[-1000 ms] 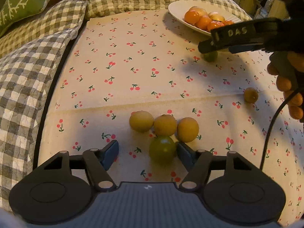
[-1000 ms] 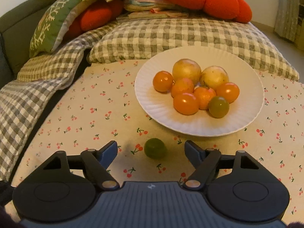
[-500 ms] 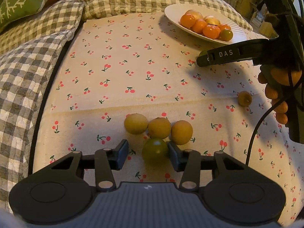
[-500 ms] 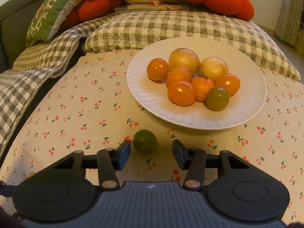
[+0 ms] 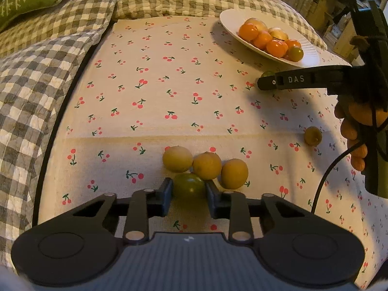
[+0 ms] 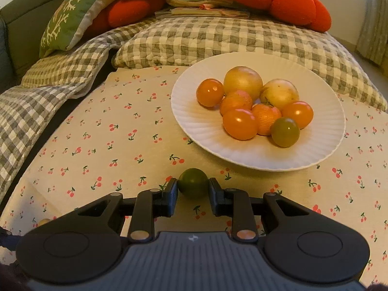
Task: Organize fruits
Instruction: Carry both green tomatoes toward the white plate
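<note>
Green round tomatoes are pinched by both tools on the cherry-print cloth (image 5: 169, 77): the left gripper (image 5: 189, 190) clamps one (image 5: 189, 185) touching three yellow fruits (image 5: 206, 165), the right gripper (image 6: 193, 189) clamps another (image 6: 193, 182) just before the white ribbed plate (image 6: 201, 131) of orange fruit. Grasping looks complete; next, each needs a gentle lift toward that plate without squashing.

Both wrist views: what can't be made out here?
- Left view: the right tongs cover most of a green fruit; their grip on it is hidden.
- Left view: the person's hand is cut off by the right edge.
- Right view: a pale round thing at lower left is half hidden by the tongs' body, unidentifiable.
- Right view: the plate fruits' kinds are unclear.
</note>
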